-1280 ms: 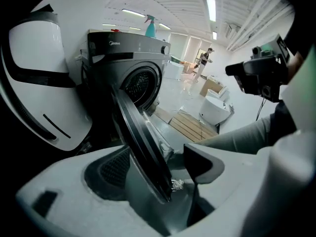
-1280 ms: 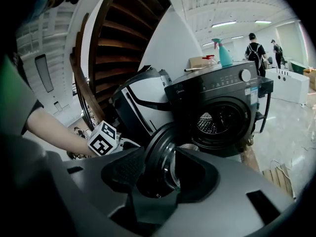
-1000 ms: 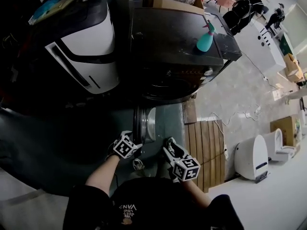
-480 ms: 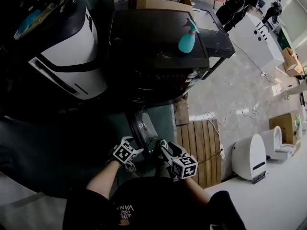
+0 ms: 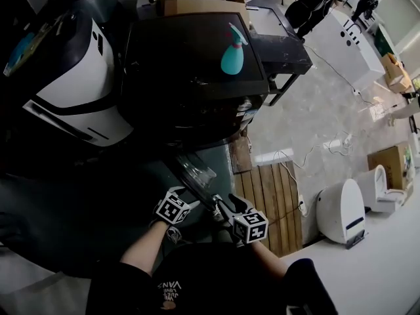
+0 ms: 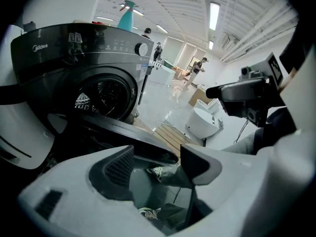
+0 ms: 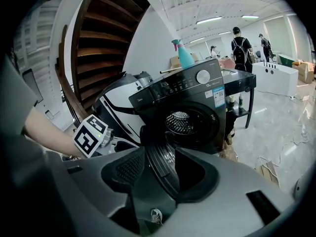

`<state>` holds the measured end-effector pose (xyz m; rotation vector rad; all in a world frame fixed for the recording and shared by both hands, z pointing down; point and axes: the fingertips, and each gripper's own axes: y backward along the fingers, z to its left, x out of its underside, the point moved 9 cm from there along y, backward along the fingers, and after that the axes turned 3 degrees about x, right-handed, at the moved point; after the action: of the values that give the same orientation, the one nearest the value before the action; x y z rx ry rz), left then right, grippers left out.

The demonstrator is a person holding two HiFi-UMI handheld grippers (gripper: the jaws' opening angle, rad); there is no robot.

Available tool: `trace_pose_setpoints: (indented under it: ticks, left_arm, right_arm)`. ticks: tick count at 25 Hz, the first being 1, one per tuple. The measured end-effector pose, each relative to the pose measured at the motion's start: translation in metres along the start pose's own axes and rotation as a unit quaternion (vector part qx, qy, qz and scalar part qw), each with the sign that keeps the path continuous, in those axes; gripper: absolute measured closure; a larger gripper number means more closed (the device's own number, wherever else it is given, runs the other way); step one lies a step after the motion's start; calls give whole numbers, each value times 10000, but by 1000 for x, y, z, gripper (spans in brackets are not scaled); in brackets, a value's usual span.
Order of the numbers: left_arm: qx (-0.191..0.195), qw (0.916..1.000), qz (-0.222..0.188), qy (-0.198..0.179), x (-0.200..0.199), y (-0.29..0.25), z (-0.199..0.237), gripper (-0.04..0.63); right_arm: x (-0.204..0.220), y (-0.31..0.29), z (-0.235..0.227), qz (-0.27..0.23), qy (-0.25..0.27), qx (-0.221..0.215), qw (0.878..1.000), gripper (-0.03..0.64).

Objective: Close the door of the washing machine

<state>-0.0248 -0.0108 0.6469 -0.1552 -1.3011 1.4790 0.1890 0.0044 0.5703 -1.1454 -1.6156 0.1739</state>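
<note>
A dark front-loading washing machine [image 5: 190, 77] stands at twelve o'clock, with a teal spray bottle [image 5: 233, 51] upright on its top. Its round door [image 5: 195, 172] hangs open, swung out toward the person at about six o'clock from the drum opening. A white rounded appliance [image 5: 79, 90] sits beside the machine at ten o'clock. A slatted wooden platform [image 5: 272, 199] lies on the floor at three o'clock, close to the door, with a white floor unit [image 5: 341, 210] and a cardboard box [image 5: 388, 166] farther out. Both arms reach forward and downward to the door's outer edge. The left gripper [image 5: 191, 197] is unclenched, its jaws closing with the door's rim between them. The right gripper [image 5: 224, 207], just beside it at three o'clock, is also released, jaws apart astride the same rim.
</note>
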Motion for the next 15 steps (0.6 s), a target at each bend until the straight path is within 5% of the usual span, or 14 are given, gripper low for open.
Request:
trace_pose_setpoints:
  ticks: [15]
  left_arm:
    - [-110,9988,-361,315,-80,-48,15,336]
  right_arm:
    - [-30,-42,-80,128,-141,-48,9998,433]
